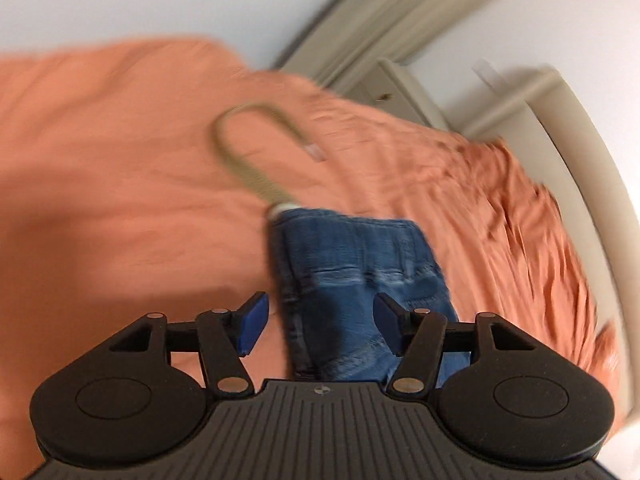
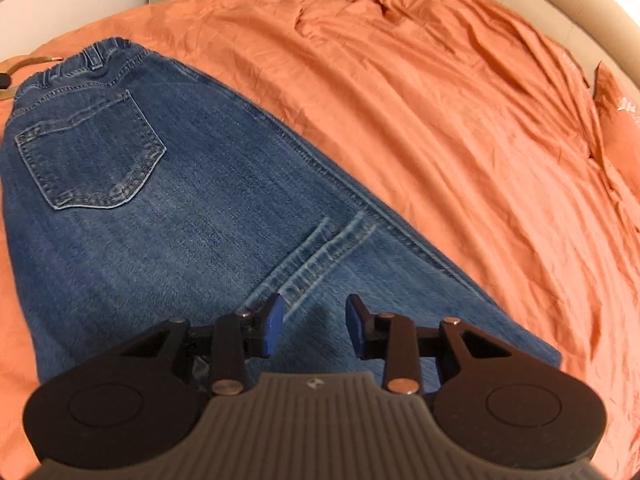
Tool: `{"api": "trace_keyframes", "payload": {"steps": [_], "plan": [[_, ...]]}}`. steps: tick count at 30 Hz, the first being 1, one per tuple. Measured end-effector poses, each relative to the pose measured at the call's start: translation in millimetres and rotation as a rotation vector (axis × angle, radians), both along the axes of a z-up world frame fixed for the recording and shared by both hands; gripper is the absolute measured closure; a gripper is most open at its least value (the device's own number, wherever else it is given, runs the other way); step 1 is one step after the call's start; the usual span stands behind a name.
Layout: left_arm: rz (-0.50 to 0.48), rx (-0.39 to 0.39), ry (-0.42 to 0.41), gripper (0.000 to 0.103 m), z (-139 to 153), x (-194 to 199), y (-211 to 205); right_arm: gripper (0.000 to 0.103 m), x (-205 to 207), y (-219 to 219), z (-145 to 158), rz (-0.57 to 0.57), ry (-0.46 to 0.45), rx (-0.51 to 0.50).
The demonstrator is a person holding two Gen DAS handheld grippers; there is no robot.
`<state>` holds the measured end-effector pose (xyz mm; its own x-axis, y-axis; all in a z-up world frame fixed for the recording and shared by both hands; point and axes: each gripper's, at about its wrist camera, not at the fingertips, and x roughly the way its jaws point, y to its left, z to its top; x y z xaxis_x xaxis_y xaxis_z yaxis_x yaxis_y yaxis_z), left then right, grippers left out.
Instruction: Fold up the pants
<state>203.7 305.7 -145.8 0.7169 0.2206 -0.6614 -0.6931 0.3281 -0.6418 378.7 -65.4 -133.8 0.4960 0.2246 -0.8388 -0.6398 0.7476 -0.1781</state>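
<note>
You had the jeans (image 2: 168,216) lying flat on the orange bedsheet (image 2: 460,128), already doubled leg over leg, back pocket (image 2: 92,152) facing up. A hem (image 2: 320,256) lay across the upper layer, so I judged a lengthwise fold begun or partly settled; the final folds into a compact stack looked still to do.

Taking the pocket as landmark: the elastic waistband (image 2: 96,60) lay just beyond it, farther from you, and the legs ran back toward your right gripper (image 2: 314,326). So the long axis ran waistband away, hems near.

Your right gripper hovered over the denim with jaws apart, nothing between them. Your left gripper (image 1: 318,326) was also spread wide, empty, above the denim edge; a tan cord loop (image 1: 248,148) lay beyond it.
</note>
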Motion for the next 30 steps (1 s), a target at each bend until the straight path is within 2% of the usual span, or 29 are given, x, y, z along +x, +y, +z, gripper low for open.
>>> {"api": "trace_keyframes", "payload": {"steps": [3, 5, 8, 13, 15, 16, 18, 21, 28, 30], "plan": [[0.005, -0.136, -0.013, 0.033, -24, 2, 12, 0.073, 8, 3, -13, -0.006, 0.055, 0.008], [0.031, -0.197, -0.024, 0.032, -36, 5, 17, 0.073, 11, 5, -20, -0.008, 0.079, 0.004], [0.063, -0.211, -0.063, 0.029, -44, 12, 21, 0.073, 16, 5, -25, -0.012, 0.109, 0.012], [0.063, -0.201, -0.082, 0.031, -51, 28, 25, 0.073, 16, 2, -28, -0.017, 0.129, 0.029], [0.058, -0.197, -0.089, 0.047, -53, 31, 28, 0.073, 16, 3, -29, -0.014, 0.132, 0.027], [0.056, -0.197, -0.084, 0.05, -53, 31, 29, 0.073, 16, 3, -30, -0.013, 0.133, 0.026], [0.054, -0.191, -0.086, 0.063, -51, 29, 28, 0.073, 16, 3, -31, -0.015, 0.135, 0.027], [0.019, -0.112, -0.113, 0.076, -34, 28, 20, 0.073, 17, 1, -31, -0.023, 0.135, 0.031], [-0.195, 0.227, -0.216, 0.082, 35, 31, -38, 0.072, 5, 1, -19, -0.03, 0.082, 0.022], [-0.282, 0.359, -0.22, 0.082, 56, 31, -68, 0.071, -2, -4, -11, -0.035, 0.058, 0.033]]}}
